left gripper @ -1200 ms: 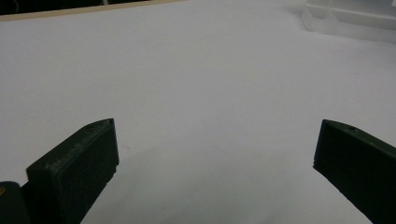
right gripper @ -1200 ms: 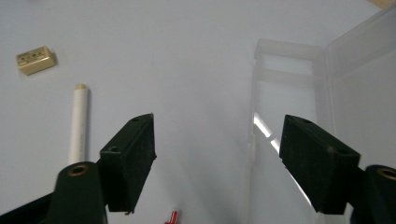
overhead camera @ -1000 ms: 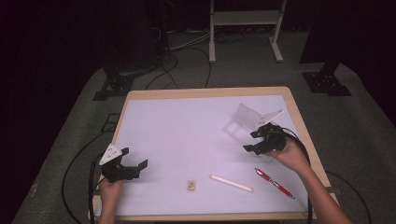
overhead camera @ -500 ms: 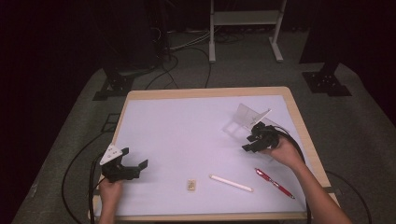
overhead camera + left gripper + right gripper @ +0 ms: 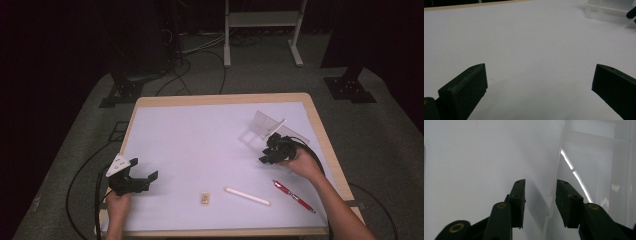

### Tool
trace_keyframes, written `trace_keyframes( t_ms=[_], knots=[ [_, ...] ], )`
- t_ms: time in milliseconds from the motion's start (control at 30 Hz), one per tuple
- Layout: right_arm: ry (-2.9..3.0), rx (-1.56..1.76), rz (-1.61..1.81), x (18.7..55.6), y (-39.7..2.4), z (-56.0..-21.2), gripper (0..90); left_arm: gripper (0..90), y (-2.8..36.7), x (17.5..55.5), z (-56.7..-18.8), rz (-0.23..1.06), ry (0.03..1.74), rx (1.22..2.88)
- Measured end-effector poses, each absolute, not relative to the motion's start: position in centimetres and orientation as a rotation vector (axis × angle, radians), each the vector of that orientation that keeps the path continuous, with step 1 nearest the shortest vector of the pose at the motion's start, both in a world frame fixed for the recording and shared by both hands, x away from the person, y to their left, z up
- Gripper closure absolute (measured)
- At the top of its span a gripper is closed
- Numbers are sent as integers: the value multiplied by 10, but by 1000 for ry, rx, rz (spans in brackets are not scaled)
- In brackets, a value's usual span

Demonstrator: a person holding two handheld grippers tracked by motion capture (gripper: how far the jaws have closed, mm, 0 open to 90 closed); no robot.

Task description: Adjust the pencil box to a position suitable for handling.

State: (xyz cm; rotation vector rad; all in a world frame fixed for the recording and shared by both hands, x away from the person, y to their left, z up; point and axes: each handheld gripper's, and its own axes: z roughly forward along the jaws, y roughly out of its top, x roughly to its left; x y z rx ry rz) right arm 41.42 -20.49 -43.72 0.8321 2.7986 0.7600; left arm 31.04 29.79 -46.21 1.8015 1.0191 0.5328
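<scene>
— Where was your right hand-held gripper?
— Jaws part-spread astride the clear box's edge, far right of the desk.
— Your left hand-held gripper?
— Spread wide, holding nothing.

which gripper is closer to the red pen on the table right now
The right gripper. It sits just up-table of the red pen, by the clear box. The left gripper is far across the table.
</scene>
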Motion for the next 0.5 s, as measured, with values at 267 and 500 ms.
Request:
trace_keyframes(
  t_ms=[267,500],
  knots=[
    [2790,823,713,417,-205,-439,732,0,300,311,-462,524,1018,1791],
    [2780,796,651,418,-203,-445,818,0,300,311,-462,524,1016,1790]
  ],
)
